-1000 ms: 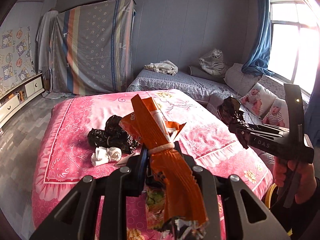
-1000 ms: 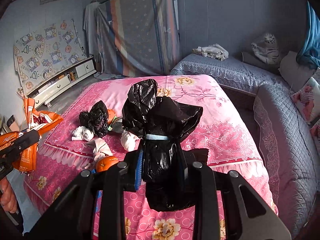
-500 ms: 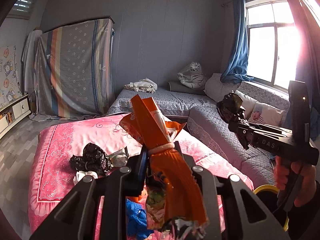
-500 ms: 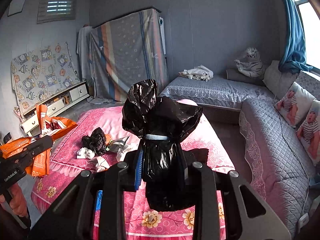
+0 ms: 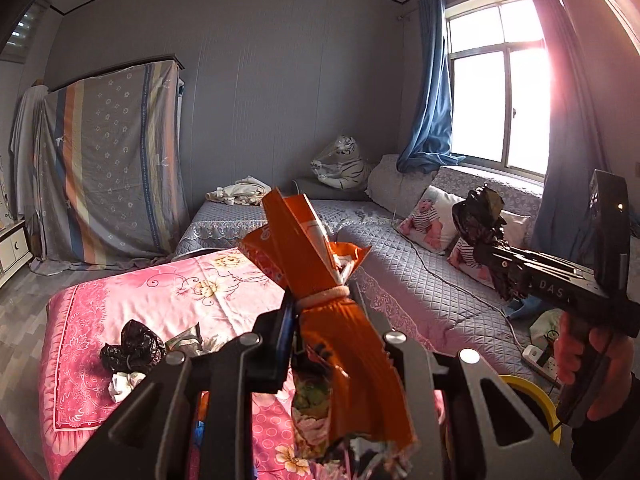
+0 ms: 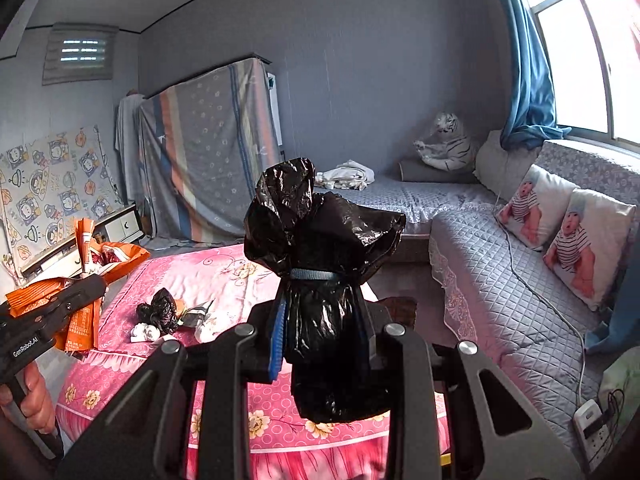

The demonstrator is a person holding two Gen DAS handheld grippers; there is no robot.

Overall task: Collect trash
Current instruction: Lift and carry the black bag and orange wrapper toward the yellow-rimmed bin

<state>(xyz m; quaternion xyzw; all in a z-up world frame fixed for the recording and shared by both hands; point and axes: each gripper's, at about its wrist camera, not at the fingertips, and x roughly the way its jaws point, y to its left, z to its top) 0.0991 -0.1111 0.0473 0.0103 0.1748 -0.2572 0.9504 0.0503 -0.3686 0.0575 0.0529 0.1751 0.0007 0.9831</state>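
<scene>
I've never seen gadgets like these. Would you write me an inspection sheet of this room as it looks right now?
Surface: pink floral bedspread, trash lying on it.
Job's things: orange snack wrapper; black plastic bag.
Clutter: second crumpled black bag, white tissues, silver wrapper on the bed.
Grippers: left gripper shut on the wrapper; right gripper shut on the bag.
Cables: white cord across the grey sofa to a power strip.
Surroundings: tiger plush, baby-print pillows, blue curtain, yellow bin rim.
</scene>
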